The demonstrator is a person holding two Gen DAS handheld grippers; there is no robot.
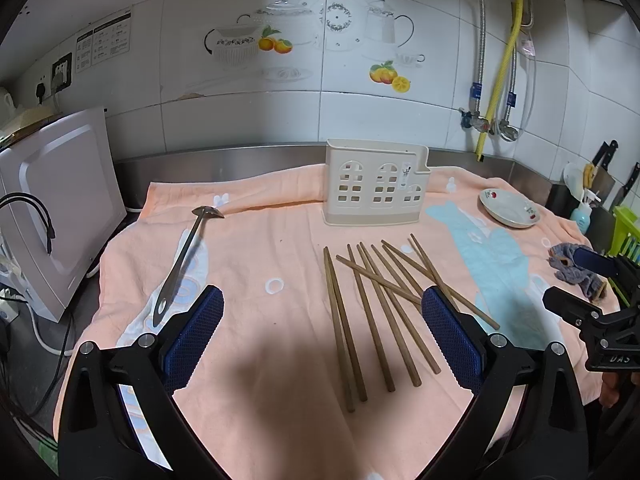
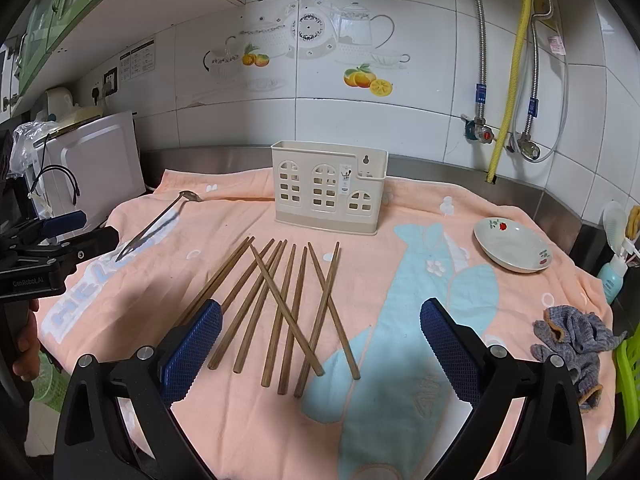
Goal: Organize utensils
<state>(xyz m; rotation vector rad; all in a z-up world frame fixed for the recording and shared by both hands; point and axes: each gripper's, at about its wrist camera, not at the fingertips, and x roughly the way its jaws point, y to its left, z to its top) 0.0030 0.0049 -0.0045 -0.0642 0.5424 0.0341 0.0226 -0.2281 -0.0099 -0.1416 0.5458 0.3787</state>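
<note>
Left gripper (image 1: 322, 334): black frame, blue mesh-textured pads (image 1: 192, 338), silver screws at the pivots. Right gripper (image 2: 320, 346): same build. White lettering "CenRobot.AI" on the left one's body, "DAS" on the right's.

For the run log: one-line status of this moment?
left gripper: open, empty | right gripper: open, empty | chopsticks: loose on towel | holder: upright
</note>
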